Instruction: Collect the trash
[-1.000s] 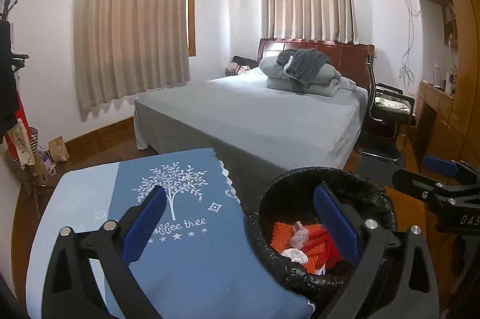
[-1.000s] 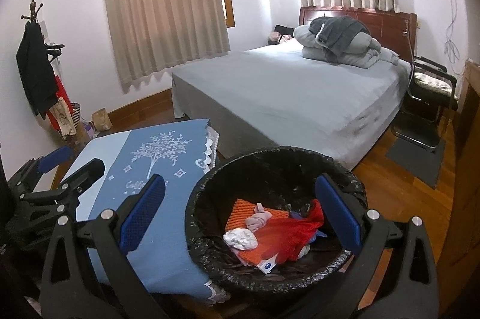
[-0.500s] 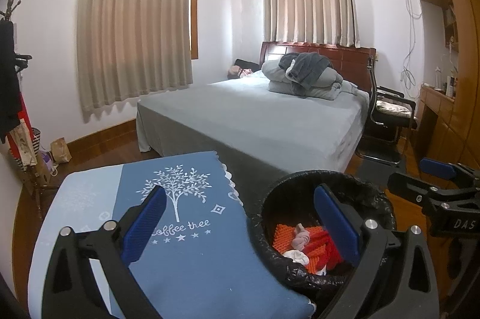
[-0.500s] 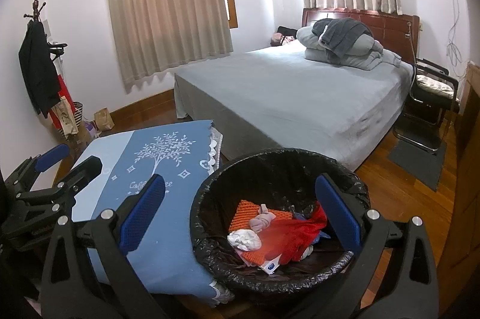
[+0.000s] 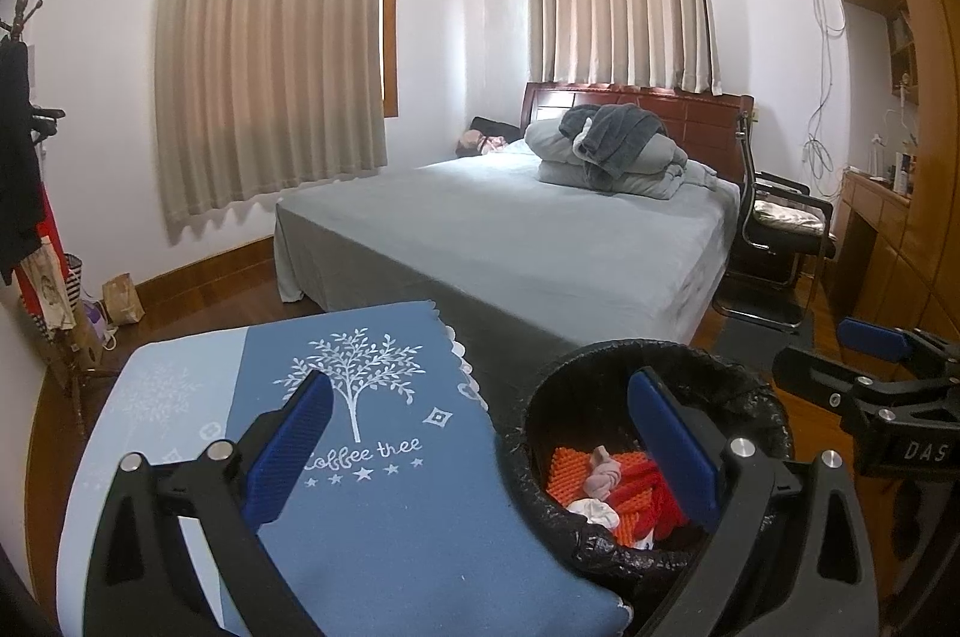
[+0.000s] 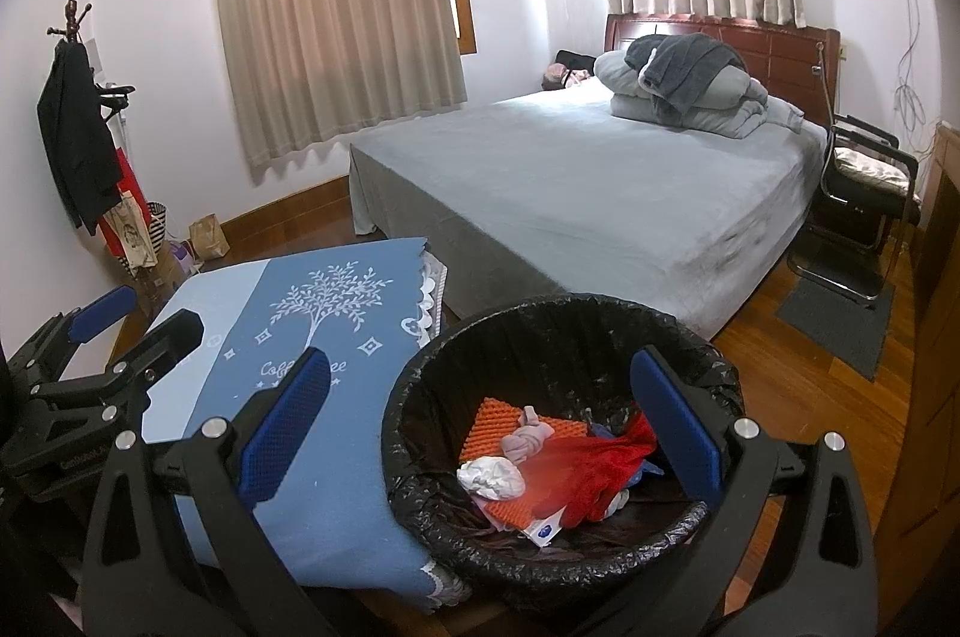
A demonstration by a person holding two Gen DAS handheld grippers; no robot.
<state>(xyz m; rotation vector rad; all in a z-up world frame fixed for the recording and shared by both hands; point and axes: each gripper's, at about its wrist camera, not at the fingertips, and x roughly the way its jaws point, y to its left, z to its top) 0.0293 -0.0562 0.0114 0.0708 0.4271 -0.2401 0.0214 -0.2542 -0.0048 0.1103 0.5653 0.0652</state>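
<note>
Both grippers had drawn back and risen slightly over the last second; left gripper (image 5: pixel 477 448) and right gripper (image 6: pixel 477 424) stood with jaws apart, empty. Trash (image 6: pixel 540 463) lay inside the black-lined bin (image 6: pixel 558 325) at the table's right edge. Blue tablecloth (image 5: pixel 372 505) bare, so collection judged complete. Beyond: bed (image 5: pixel 540 241), curtains (image 5: pixel 270 55), chair (image 5: pixel 780 229), wooden floor

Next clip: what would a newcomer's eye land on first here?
Probably the black-lined trash bin in the near foreground, with a red cloth, an orange mesh piece and a white wad inside. Left of it sits a blue tablecloth with a white tree print. Both hand-held grippers, left and right, are open and empty.
</note>
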